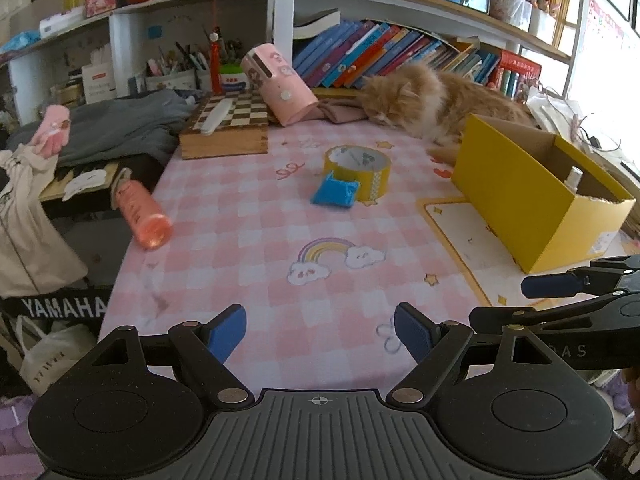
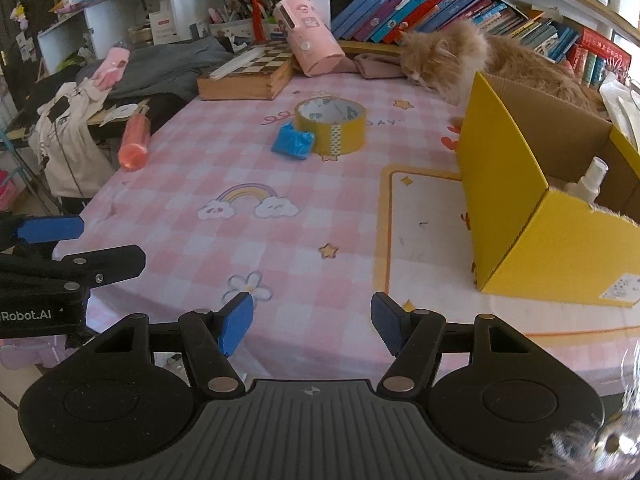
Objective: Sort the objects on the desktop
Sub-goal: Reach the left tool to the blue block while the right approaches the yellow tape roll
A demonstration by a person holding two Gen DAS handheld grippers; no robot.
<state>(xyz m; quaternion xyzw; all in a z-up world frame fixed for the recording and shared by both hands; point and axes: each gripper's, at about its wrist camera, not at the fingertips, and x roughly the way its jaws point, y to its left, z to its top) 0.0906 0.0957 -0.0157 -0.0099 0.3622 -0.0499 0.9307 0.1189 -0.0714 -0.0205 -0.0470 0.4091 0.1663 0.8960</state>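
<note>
A roll of yellow tape [image 1: 359, 170] [image 2: 331, 125] lies flat on the pink checked tablecloth [image 1: 248, 240] [image 2: 312, 216], with a small blue packet [image 1: 335, 194] [image 2: 293, 141] touching its near left side. An orange-pink bottle [image 1: 141, 213] [image 2: 134, 142] lies at the table's left edge. The open yellow box [image 1: 532, 196] [image 2: 520, 216] stands on the right and holds a white spray bottle [image 1: 574, 178] [image 2: 592, 180]. My left gripper [image 1: 320, 334] is open and empty over the near table. Beside it, my right gripper [image 2: 312, 326] is open and empty as well.
An orange cat [image 1: 436, 100] [image 2: 472, 60] lies behind the box. A chessboard case [image 1: 226, 124] [image 2: 250, 72], a tilted pink canister [image 1: 278, 84] [image 2: 308, 36] and grey clothes [image 1: 116, 124] crowd the back left. Shelves of books [image 1: 384, 52] line the rear.
</note>
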